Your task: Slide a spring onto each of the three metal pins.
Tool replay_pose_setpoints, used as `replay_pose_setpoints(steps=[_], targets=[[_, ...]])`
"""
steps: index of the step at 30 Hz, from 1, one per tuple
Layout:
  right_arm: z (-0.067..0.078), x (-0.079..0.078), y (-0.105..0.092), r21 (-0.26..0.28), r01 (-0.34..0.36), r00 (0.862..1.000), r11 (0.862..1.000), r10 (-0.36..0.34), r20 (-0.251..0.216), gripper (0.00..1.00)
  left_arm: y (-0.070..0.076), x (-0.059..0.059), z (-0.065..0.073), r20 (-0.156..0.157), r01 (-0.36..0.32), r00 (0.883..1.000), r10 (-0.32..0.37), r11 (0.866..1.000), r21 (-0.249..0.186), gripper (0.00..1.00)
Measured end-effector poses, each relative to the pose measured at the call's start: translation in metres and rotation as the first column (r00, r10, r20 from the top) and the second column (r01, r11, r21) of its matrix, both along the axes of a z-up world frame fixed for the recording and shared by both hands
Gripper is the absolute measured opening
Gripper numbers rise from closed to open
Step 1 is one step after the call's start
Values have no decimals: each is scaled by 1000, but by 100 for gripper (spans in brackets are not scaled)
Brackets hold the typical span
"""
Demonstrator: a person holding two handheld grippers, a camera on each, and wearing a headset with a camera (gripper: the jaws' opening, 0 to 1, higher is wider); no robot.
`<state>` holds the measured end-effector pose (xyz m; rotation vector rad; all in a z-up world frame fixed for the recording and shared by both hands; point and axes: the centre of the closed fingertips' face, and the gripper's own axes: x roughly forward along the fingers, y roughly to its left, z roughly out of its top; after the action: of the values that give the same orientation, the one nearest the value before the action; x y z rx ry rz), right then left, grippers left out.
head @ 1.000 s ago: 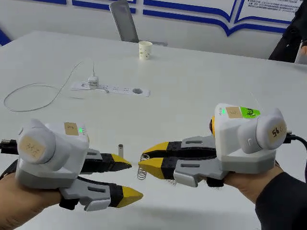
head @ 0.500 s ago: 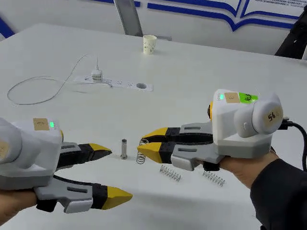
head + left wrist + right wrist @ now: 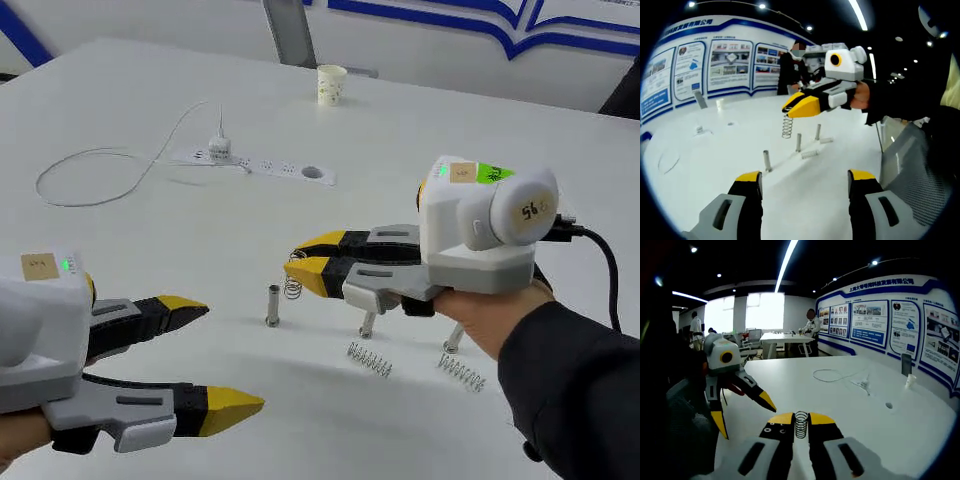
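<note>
Three short metal pins stand upright on the white table: one [image 3: 272, 305] on the left, one [image 3: 367, 323] under the right gripper's body, one [image 3: 452, 338] by the hand. My right gripper [image 3: 305, 255] is shut on the top of a spring [image 3: 293, 280], which hangs down above and just right of the left pin. In the right gripper view the spring [image 3: 800, 424] stands pinched between the yellow tips. Two loose springs [image 3: 368, 358] [image 3: 460, 372] lie on the table. My left gripper [image 3: 222, 355] is open and holds nothing, left of the pins; its view shows the pins [image 3: 767, 161] ahead.
A white power strip [image 3: 255, 165] with a plugged charger and a looping cable [image 3: 100, 165] lies farther back on the left. A paper cup [image 3: 331, 85] stands near the far edge by a chair back [image 3: 290, 30]. People stand in the background [image 3: 812, 322].
My right gripper has lifted the spring off the table, up beside the left pin's top. My left gripper has drawn back to the left, away from that pin.
</note>
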<state>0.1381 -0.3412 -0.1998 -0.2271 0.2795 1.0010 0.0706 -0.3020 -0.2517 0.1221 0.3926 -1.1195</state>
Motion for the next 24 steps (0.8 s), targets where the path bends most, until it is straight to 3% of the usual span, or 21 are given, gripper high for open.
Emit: replay_pose_setpoints(steps=[12,16,24], targets=[[-19,32,10,-16,51,999,999,-51,-3,11,-7,-5,-6,-9,1,1000,-1,1000,-3,71],[-33,38,10,-32,61,998,998,-62,-22,11,-9,-7,-8,-16,4,1000,-4,1000,-5,70],[-43,43,12,-41,69,997,997,-71,-30,11,-10,-7,-12,-24,2,1000,-2,1000,-4,70]])
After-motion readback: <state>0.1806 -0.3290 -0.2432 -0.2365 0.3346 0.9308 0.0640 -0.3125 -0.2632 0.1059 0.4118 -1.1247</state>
